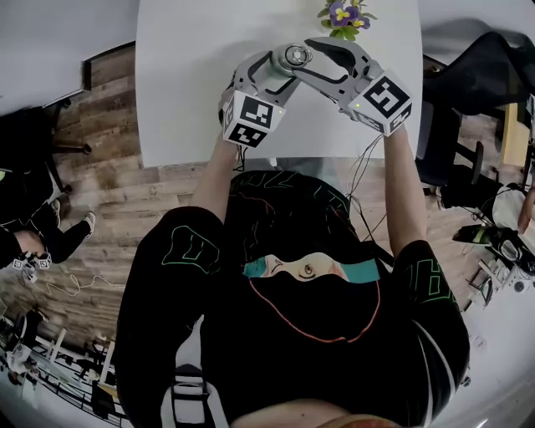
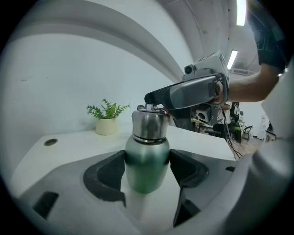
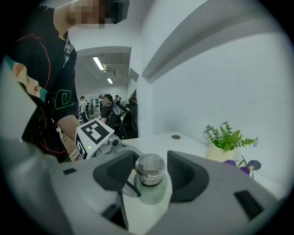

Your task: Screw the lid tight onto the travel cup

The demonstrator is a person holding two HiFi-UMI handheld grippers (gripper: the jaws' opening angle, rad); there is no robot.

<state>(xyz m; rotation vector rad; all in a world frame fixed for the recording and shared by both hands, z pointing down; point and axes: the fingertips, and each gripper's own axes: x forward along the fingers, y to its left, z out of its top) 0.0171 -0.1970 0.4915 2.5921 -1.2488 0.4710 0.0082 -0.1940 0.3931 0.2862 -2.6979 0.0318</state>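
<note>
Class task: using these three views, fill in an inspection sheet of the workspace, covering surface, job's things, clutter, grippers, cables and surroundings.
Surface: white table, with a round grommet hole.
Job's things: green travel cup upright; steel lid sitting on its neck.
Clutter: one potted plant by the wall.
Grippers: left gripper clamped on the cup's body; right gripper open, jaws either side of the lid.
Cables: thin wires trail below the right gripper, past the table edge.
Surroundings: wooden floor; people at desks behind.

Bright even light from ceiling strips (image 2: 239, 11), fisheye-warped edges, dark corners, blurred foreground
</note>
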